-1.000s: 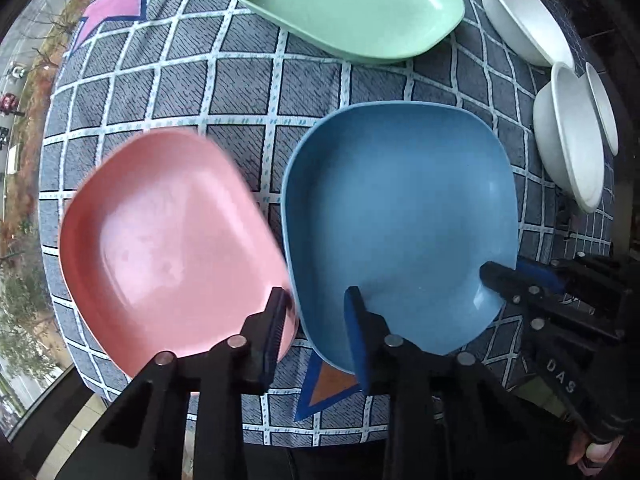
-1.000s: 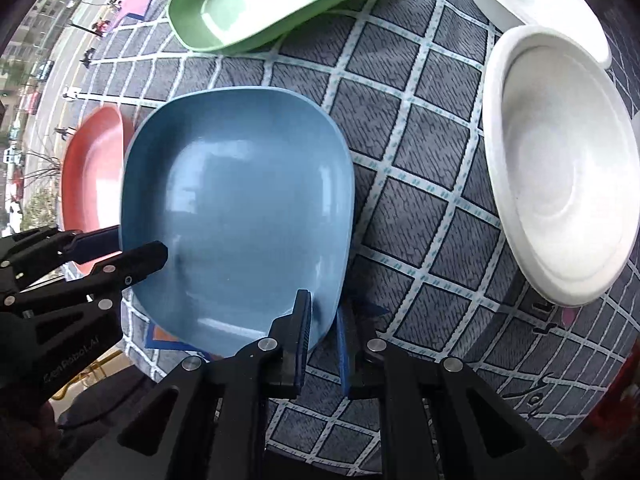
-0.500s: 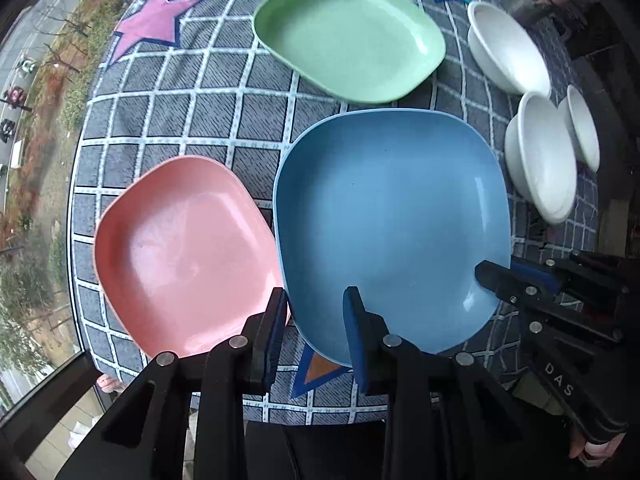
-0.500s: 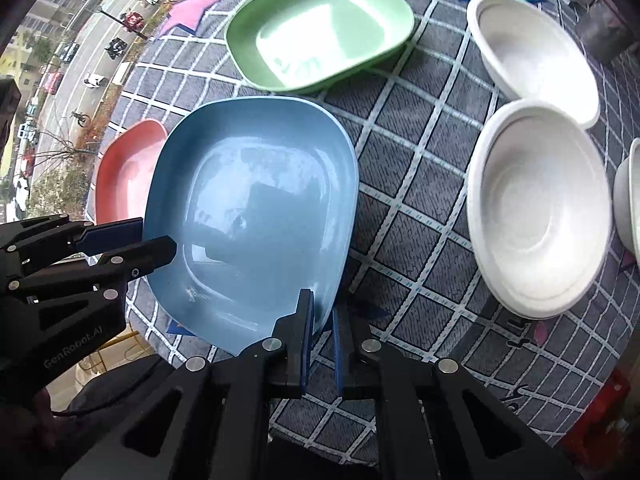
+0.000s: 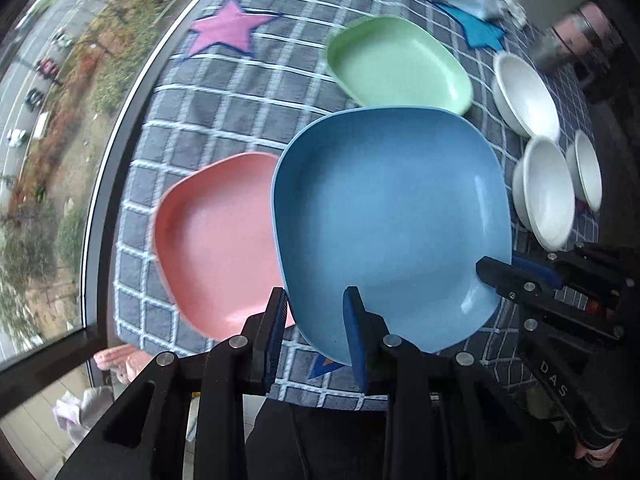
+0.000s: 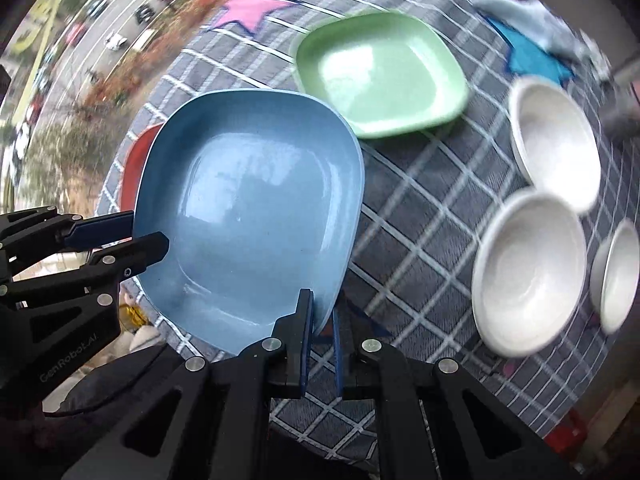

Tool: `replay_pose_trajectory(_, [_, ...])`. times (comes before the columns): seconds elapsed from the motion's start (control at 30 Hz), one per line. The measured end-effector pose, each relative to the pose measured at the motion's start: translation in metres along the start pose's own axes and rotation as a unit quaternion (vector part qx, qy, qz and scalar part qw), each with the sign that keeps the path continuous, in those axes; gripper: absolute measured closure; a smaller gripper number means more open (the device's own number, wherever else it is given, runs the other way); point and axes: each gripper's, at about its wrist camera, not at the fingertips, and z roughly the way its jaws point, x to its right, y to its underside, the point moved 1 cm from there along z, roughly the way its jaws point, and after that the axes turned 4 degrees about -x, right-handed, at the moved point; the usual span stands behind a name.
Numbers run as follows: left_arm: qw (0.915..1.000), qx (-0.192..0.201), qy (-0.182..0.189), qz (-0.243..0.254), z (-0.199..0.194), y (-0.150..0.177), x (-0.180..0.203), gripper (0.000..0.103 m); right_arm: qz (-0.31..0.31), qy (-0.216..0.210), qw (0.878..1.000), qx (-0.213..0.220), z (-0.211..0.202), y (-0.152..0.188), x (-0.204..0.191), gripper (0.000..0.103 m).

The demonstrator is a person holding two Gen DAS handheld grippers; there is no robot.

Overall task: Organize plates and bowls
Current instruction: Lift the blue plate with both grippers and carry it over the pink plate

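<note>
Both hand-held grippers clamp the blue plate [image 5: 392, 216]: the left hand-held gripper [image 5: 316, 320] on its near rim, the right hand-held gripper [image 6: 322, 320] on its corner. The plate hangs above the table [image 5: 224, 120], partly covering the pink plate [image 5: 216, 240]

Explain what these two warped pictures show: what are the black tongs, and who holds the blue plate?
No robot: a person carries a two-finger gripper in each hand, with a fisheye camera on each looking along its fingers. In the left view, the left gripper grips the blue plate by its near rim; the right gripper pinches another rim edge. The plate overlaps the pink plate in view. A green plate and three white bowls lie on the checked cloth.
</note>
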Motion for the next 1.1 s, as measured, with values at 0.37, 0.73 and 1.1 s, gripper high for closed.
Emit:
replay_pose_trajectory(0.37, [0.9959, 0.044, -0.01, -0.078, -0.008, 0.028, -0.032, 0.071, -0.064, 0.003, 0.998, -0.005, -0.012, -0.03, -0.052, 0.093])
replay_pose_trajectory(0.73, [0.9918, 0.053, 0.006, -0.116, -0.012, 0.037, -0.058, 0.071, -0.096, 0.031, 0.995, 0.009, -0.032, -0.043, -0.087, 0.093])
replay_pose_trajectory(1.1, [0.9928, 0.053, -0.001, -0.108, -0.009, 0.038, -0.063, 0.071, -0.086, 0.028, 0.996, -0.014, -0.021, -0.041, -0.093, 0.092])
